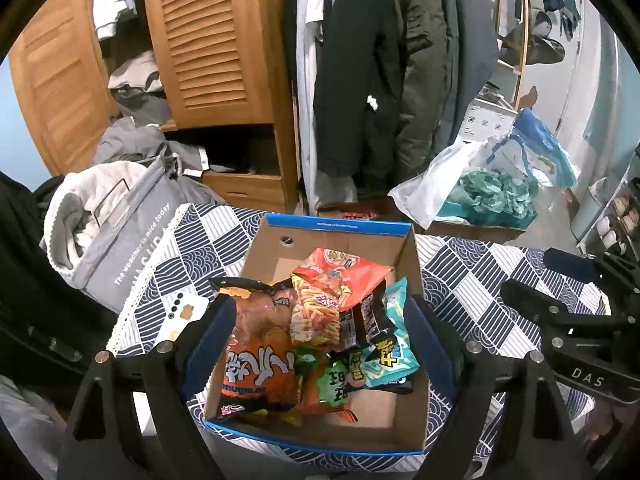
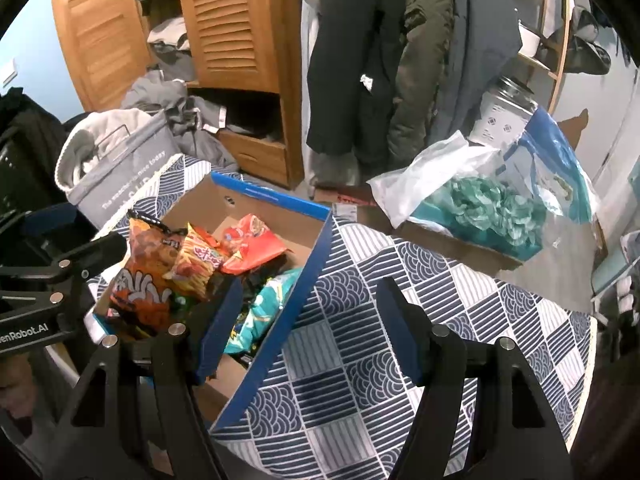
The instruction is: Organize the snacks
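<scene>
As far as you can see from both wrist views, the gathering looks largely done: the snack packets [image 1: 316, 332] lie heaped inside the cardboard box [image 1: 332, 436] on the patterned tablecloth [image 2: 380, 320], with no packet visible loose on the cloth. What you have left, I judge, is tidying that heap (the bags overlap at all angles). Your left gripper [image 1: 320, 336] hovers over the box with jaws spread wide and empty. Your right gripper [image 2: 312, 320] straddles the box's right wall, jaws apart, gripping nothing. A phone [image 1: 180, 316] lies just left of the box.
</scene>
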